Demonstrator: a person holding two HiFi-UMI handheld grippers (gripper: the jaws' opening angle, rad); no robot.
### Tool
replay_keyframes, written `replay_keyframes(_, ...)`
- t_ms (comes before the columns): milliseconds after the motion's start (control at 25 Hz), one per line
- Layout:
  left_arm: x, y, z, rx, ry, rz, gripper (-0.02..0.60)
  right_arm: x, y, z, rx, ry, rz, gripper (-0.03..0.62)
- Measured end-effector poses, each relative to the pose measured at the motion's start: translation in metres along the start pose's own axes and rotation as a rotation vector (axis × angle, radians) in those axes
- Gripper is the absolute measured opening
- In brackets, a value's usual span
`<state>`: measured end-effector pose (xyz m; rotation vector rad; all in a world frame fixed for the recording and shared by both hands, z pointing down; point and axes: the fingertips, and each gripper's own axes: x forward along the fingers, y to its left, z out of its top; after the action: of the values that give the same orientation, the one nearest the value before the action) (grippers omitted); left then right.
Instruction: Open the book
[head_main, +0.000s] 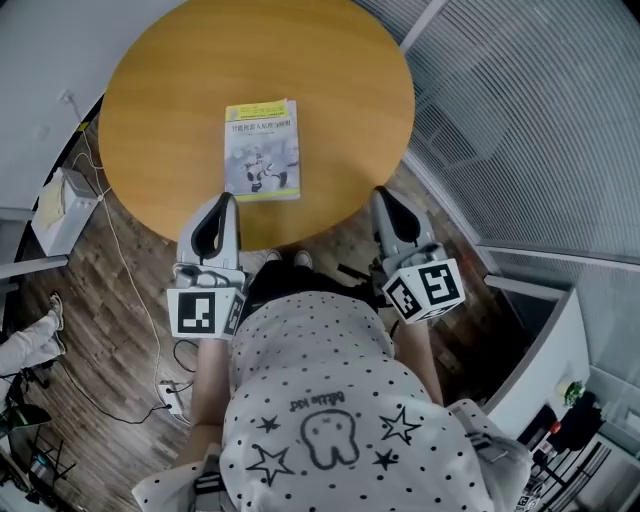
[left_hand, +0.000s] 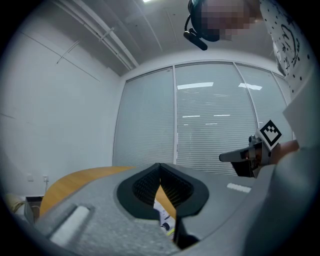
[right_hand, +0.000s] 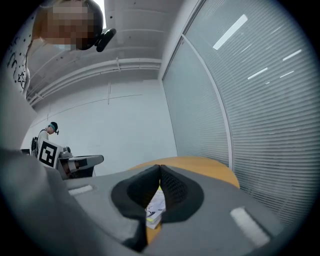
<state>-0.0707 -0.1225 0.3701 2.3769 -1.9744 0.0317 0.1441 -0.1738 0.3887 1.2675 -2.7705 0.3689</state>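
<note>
The left hand-held gripper is closed with its jaw tips meeting and nothing between them; its own view shows the pads touching at the top, with only a sliver of the book visible through the gap below. The right hand-held gripper is closed and empty in the same way. Both point roughly level toward the round wooden desk, their tips over its near edge, the left one just short of the book's near left corner and the right one well off to the book's right. The book lies closed and flat, cover up, near the middle of the desk, touched by neither gripper. A glass wall with blinds stands to the right of the desk.
</note>
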Motion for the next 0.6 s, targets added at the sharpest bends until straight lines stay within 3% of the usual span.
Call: replay_keyframes(600, 0.01, 0.009, -0.008, 0.036, 0.039, -0.067, 0.011, 0.007, 0.009, 0.007, 0.006, -0.026, -0.039, 0.003)
